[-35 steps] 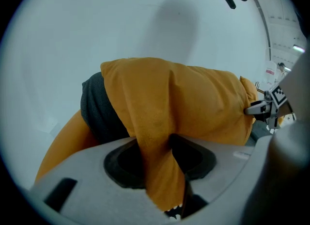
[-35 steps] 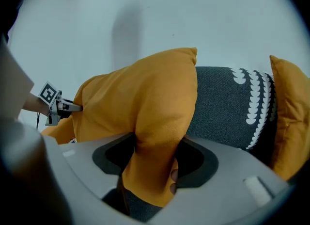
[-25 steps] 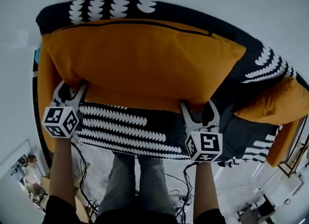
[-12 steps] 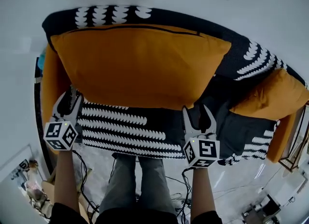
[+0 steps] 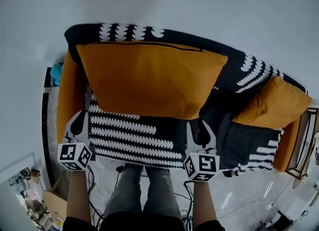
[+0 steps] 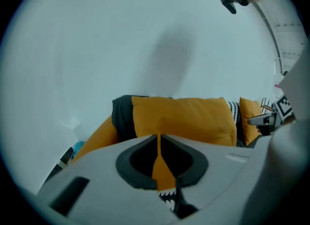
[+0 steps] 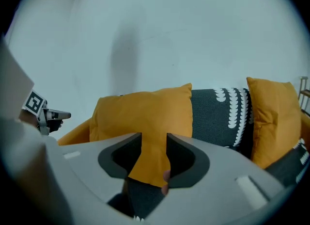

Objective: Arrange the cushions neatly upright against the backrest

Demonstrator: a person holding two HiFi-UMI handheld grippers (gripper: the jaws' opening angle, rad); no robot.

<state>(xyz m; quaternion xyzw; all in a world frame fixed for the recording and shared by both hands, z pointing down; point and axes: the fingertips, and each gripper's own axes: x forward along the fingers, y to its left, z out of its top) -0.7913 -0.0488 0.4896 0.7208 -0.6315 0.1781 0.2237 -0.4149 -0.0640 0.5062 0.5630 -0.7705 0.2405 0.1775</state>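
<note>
Overhead, the large cushion (image 5: 149,78) is being propped upright against the backrest (image 5: 129,31), with a smaller cushion (image 5: 271,100) leaning further right. Left gripper view: the left gripper (image 6: 159,139) is being held pressed together, jaws just closed on nothing. Right gripper view: the right gripper (image 7: 154,139) is being kept partly spread, jaws just closing, empty, probably so the cushion stands unaided.

Orange cushion (image 6: 181,120) upright, dark backrest (image 6: 122,117) behind

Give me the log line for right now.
large cushion: upright against backrest | left gripper: just closed shut, empty | right gripper: closing, part open, empty | small cushion: farther right, untouched
</note>
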